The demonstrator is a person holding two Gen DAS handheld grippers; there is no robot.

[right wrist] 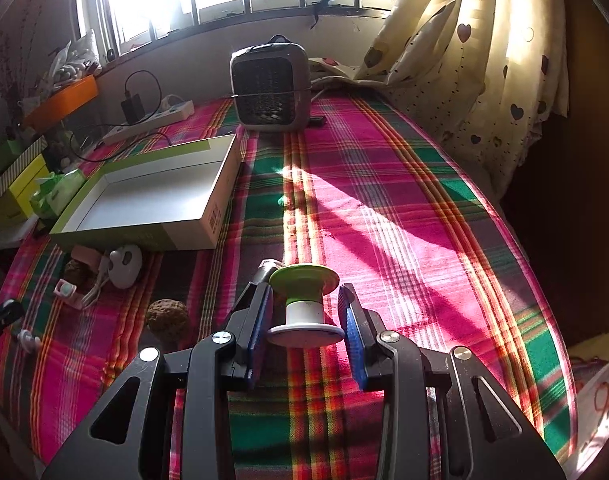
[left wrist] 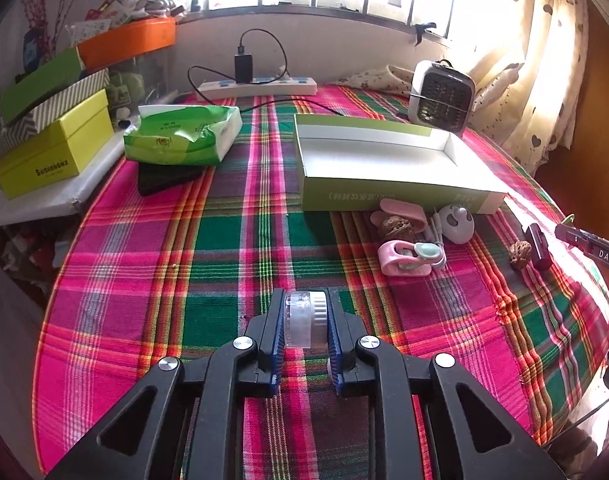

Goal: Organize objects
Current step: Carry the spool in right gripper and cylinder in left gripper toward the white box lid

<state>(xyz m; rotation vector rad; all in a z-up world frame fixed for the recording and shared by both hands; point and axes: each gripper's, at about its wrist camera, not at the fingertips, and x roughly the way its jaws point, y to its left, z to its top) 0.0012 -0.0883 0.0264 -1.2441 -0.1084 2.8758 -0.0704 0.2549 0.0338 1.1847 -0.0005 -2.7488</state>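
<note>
In the left wrist view my left gripper (left wrist: 305,294) is shut on a small clear round container with a ribbed white cap (left wrist: 304,320), just above the plaid tablecloth (left wrist: 208,240). In the right wrist view my right gripper (right wrist: 305,290) is shut on a green-and-white spool-shaped piece (right wrist: 304,308), with its flanges between the blue pads. An open green-and-white box (left wrist: 384,192) lies ahead, its inside bare. In front of it lie pink clips (left wrist: 400,258), a white round gadget (left wrist: 458,224) and a walnut (left wrist: 520,254). Another walnut (right wrist: 168,316) sits left of my right gripper.
A green tissue pack (left wrist: 180,136) lies on a black slab at the left. A power strip (left wrist: 260,88) with a charger lies at the back, and a small fan heater (left wrist: 440,96) stands at the back right. Stacked boxes (left wrist: 52,152) fill the left shelf. A curtain (right wrist: 484,80) hangs at the right.
</note>
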